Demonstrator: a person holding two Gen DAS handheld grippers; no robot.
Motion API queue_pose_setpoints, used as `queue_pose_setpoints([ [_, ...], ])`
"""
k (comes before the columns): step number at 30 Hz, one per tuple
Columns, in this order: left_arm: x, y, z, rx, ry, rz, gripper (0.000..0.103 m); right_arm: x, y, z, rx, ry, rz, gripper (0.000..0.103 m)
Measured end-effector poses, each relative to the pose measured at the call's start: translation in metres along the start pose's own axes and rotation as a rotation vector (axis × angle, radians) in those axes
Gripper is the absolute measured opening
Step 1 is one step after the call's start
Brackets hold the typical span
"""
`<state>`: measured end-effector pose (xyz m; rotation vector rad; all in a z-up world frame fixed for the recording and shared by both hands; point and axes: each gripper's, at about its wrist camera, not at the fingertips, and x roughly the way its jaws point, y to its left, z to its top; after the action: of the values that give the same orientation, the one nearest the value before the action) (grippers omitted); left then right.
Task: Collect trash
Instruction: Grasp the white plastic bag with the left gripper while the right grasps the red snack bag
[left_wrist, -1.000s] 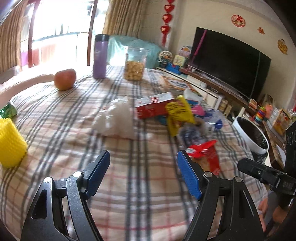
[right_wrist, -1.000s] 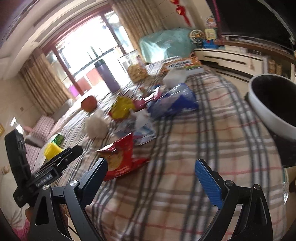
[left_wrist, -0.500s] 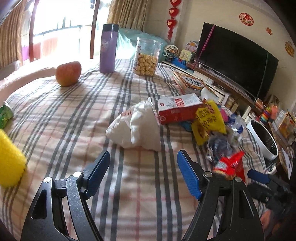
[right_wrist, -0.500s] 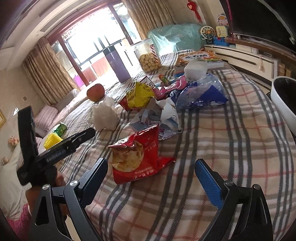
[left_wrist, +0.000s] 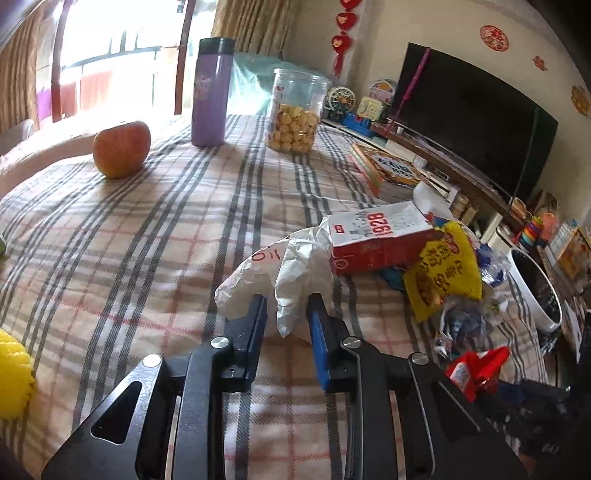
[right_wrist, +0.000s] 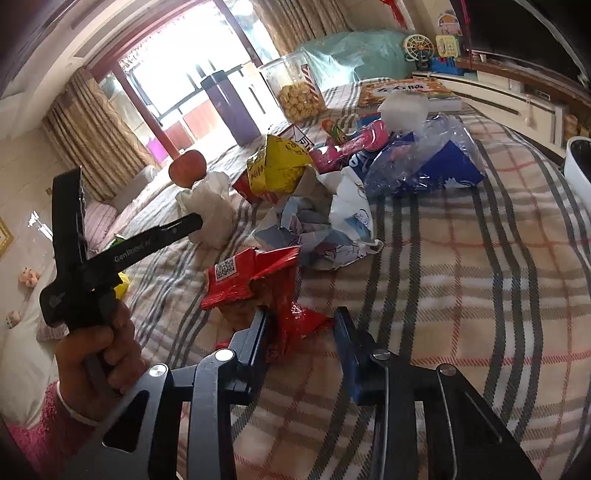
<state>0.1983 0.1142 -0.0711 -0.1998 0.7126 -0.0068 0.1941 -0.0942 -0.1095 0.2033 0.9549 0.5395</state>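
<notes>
My left gripper (left_wrist: 286, 312) is shut on the near edge of a crumpled white plastic bag (left_wrist: 280, 273) on the checked tablecloth. My right gripper (right_wrist: 301, 330) is closed around the lower end of a red snack packet (right_wrist: 255, 280), which also shows in the left wrist view (left_wrist: 476, 367). More trash lies in a heap: a red and white carton (left_wrist: 376, 236), a yellow snack bag (left_wrist: 443, 273), a crumpled printed wrapper (right_wrist: 325, 229), a blue and clear plastic bag (right_wrist: 421, 158) and a pink wrapper (right_wrist: 351, 144). The white bin (left_wrist: 535, 291) stands beside the table on the right.
An apple (left_wrist: 121, 147), a purple flask (left_wrist: 210, 92), a cookie jar (left_wrist: 297, 110) and books (left_wrist: 388, 173) sit at the far side of the table. A yellow object (left_wrist: 13, 373) lies at the near left edge. A TV (left_wrist: 469, 118) stands beyond.
Both grippers moved forward and closed. The left one closed on the white bag, the right one on the red packet, which now stands crumpled upward.
</notes>
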Motion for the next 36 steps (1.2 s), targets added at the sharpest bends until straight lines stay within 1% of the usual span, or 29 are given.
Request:
queue_pose_setpoints([
  [2, -0.007, -0.002, -0.003, 0.0, -0.007, 0.0, 0.018, -0.006, -0.001, -0.002, -0.006, -0.017, 0.001, 0.026],
  [4, -0.014, -0.004, -0.009, -0.007, -0.01, -0.009, 0.015, -0.012, -0.003, -0.004, -0.005, -0.025, 0.012, 0.023],
  [5, -0.018, -0.006, -0.012, -0.01, -0.012, -0.014, 0.009, -0.015, -0.004, -0.005, -0.006, -0.03, 0.014, 0.02],
  [6, -0.023, -0.008, -0.015, -0.011, -0.01, -0.023, 0.005, -0.019, -0.005, -0.006, -0.008, -0.034, 0.016, 0.019],
  [13, -0.049, -0.031, -0.035, 0.003, -0.017, -0.07, 0.005, -0.044, -0.019, -0.009, 0.013, -0.077, 0.019, 0.016],
  [17, -0.058, -0.048, -0.039, 0.031, -0.017, -0.11, 0.005, -0.055, -0.028, -0.011, 0.025, -0.091, 0.009, 0.015],
  [19, -0.06, -0.053, -0.04, 0.045, -0.018, -0.116, 0.005, -0.058, -0.033, -0.013, 0.039, -0.095, 0.007, 0.016],
  [21, -0.061, -0.056, -0.041, 0.054, -0.02, -0.116, 0.005, -0.057, -0.038, -0.014, 0.07, -0.077, 0.019, 0.033],
  [22, -0.061, -0.057, -0.041, 0.055, -0.017, -0.117, 0.005, -0.055, -0.039, -0.014, 0.079, -0.063, 0.028, 0.04],
  [24, -0.059, -0.057, -0.043, 0.056, -0.008, -0.115, 0.005, -0.049, -0.037, -0.014, 0.08, -0.044, 0.032, 0.074],
  [25, -0.059, -0.057, -0.044, 0.057, -0.005, -0.113, 0.005, -0.047, -0.035, -0.014, 0.071, -0.043, 0.031, 0.078],
  [27, -0.059, -0.056, -0.045, 0.055, 0.0, -0.11, 0.005, -0.04, -0.029, -0.015, 0.048, -0.036, 0.03, 0.078],
  [28, -0.06, -0.056, -0.046, 0.053, 0.002, -0.111, 0.005, -0.035, -0.026, -0.015, 0.04, -0.022, 0.032, 0.077],
  [29, -0.06, -0.056, -0.046, 0.052, 0.002, -0.112, 0.005, -0.031, -0.025, -0.016, 0.036, -0.015, 0.037, 0.071],
  [30, -0.061, -0.056, -0.046, 0.055, 0.001, -0.111, 0.005, -0.029, -0.024, -0.017, 0.029, -0.01, 0.04, 0.055],
  [31, -0.061, -0.056, -0.047, 0.057, 0.0, -0.112, 0.005, -0.027, -0.023, -0.018, 0.025, -0.004, 0.037, 0.043],
  [32, -0.062, -0.057, -0.047, 0.059, 0.0, -0.116, 0.005, -0.025, -0.024, -0.018, 0.03, 0.007, 0.047, 0.022],
  [33, -0.063, -0.059, -0.047, 0.061, 0.001, -0.121, 0.005, -0.025, -0.025, -0.018, 0.038, 0.01, 0.051, 0.018],
  [36, -0.065, -0.069, -0.049, 0.076, 0.003, -0.142, 0.005, -0.035, -0.032, -0.02, 0.052, -0.023, 0.051, 0.015],
])
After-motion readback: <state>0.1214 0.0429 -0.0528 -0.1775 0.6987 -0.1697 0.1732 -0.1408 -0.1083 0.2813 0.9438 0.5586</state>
